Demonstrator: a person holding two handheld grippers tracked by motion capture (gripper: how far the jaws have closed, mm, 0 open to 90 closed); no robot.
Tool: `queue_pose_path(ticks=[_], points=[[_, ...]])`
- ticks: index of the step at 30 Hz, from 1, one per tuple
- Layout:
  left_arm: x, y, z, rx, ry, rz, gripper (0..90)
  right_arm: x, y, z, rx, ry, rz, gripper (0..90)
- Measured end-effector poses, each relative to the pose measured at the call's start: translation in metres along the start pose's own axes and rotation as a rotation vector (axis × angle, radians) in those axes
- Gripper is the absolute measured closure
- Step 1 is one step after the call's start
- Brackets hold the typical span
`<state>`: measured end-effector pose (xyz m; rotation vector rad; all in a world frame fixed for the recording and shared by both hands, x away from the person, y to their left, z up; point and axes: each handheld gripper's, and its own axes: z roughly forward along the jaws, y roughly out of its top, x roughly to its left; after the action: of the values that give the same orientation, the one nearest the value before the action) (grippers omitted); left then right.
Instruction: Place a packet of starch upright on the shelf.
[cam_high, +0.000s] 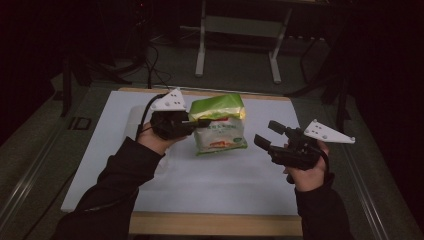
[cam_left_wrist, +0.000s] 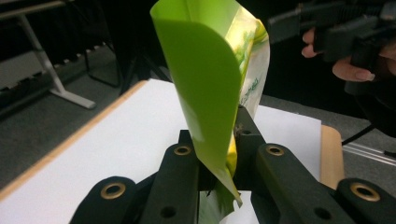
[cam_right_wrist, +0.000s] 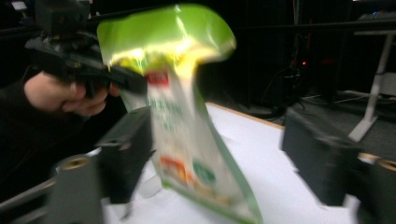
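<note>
High view: the left gripper (cam_high: 202, 121) is clamping the left edge of a green-and-white snack bag (cam_high: 220, 124), jaws closed down tight on the film. The bag is hanging upright just right of that gripper, over the far half of the white table (cam_high: 210, 185). The right gripper (cam_high: 270, 135) is sitting to the right of the bag, apart from it, jaws spread wide and holding nothing; its tips are pointing toward the bag.

Left gripper view: the bag's green top flap (cam_left_wrist: 205, 84) is rising straight up from between the two black jaws, which are pinching its lower edge. The other hand (cam_left_wrist: 350, 65) with its gripper is showing farther off at upper right.

Right gripper view, blurred: the bag (cam_right_wrist: 187, 140) is standing ahead between the two widely parted jaws, touching neither pad as far as the blur allows. The left gripper (cam_right_wrist: 119, 77) is gripping the bag's upper left edge, beyond this gripper's left jaw.
</note>
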<state>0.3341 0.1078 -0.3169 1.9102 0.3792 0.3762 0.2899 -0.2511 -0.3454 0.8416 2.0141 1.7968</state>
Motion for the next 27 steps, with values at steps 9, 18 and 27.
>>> queue_pose_path(ticks=[9,18,27], points=[[0.036,-0.005,-0.032,-0.023,0.033,0.044,83.5,-0.009,-0.012,-0.014,0.001,-0.031,0.008,13.7],[0.076,-0.021,-0.066,-0.027,0.092,0.04,83.5,-0.008,-0.023,-0.02,0.04,-0.01,0.001,14.2],[0.11,-0.052,-0.089,-0.064,0.134,-0.011,83.5,-0.006,-0.031,-0.019,0.057,-0.004,0.023,14.6]])
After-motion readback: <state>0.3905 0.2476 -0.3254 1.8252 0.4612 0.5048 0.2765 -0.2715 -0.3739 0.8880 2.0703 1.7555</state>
